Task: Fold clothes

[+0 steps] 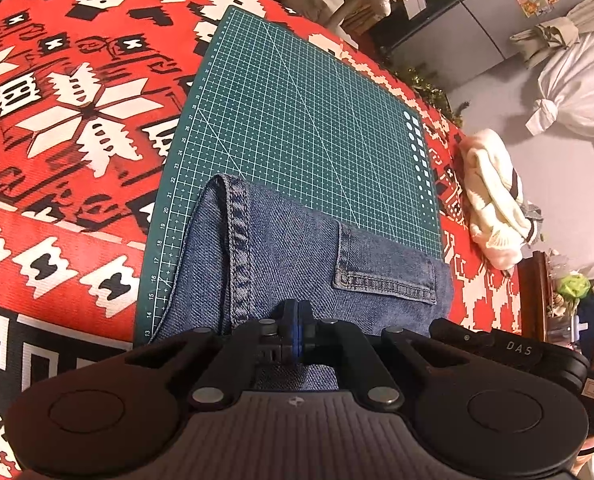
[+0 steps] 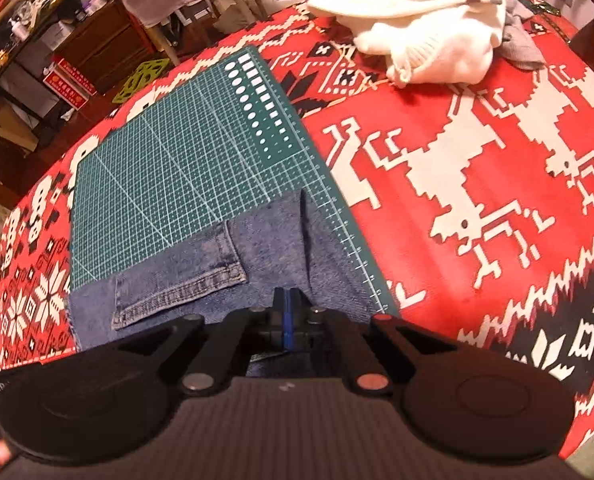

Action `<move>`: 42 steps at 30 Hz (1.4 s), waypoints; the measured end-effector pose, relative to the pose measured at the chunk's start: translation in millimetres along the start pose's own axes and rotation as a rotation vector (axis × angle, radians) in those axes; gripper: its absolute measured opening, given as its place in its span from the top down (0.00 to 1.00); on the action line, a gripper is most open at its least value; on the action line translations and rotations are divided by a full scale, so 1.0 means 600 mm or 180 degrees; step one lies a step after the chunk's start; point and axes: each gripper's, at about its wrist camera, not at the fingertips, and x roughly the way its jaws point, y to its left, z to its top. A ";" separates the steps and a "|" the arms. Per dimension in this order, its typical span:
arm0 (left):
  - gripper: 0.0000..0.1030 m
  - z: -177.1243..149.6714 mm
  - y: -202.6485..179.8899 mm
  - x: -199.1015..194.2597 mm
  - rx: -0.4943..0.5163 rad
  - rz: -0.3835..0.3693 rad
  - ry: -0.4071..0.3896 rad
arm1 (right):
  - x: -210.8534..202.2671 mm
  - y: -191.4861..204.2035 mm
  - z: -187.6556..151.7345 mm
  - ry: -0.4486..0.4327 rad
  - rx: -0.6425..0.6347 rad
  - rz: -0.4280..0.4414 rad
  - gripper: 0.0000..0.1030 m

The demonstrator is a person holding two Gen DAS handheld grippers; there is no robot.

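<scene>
Lying folded on the near part of the green gridded cutting mat (image 1: 309,120), the blue denim jeans (image 1: 281,256) show a back pocket and a thick double-stitched seam, with a doubled edge turned toward the mat's far side. That mat gives a flat, smooth patch on the bench, which is covered by a red, white and black patterned cloth (image 1: 69,128). The left gripper (image 1: 293,322) sits low over the denim's near edge with its blue-padded jaws pressed together; whether a layer of cloth is pinched between them cannot be told. The right gripper (image 2: 286,312) looks the same, jaws closed above the denim near the mat's right edge, any hold on the fabric hidden. Both at the near hem suggests either pinning a finished fold or gathering an edge to turn it over. A crumpled cream knitted sweater (image 2: 421,28) waits off the mat toward the bench's far right corner, probably kept clear of the folding area
</scene>
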 end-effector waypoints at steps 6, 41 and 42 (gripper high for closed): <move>0.97 -0.002 -0.003 0.002 0.0024 0.0028 -0.0012 | -0.003 -0.004 0.003 -0.0061 -0.0027 -0.0185 0.98; 0.97 0.003 0.006 0.001 -0.0058 -0.0040 0.0043 | 0.048 -0.016 0.064 -0.0006 0.0197 0.0345 0.97; 0.97 0.002 0.006 0.002 -0.0059 -0.0041 0.0043 | 0.047 -0.017 0.064 -0.0020 0.0206 0.0333 0.97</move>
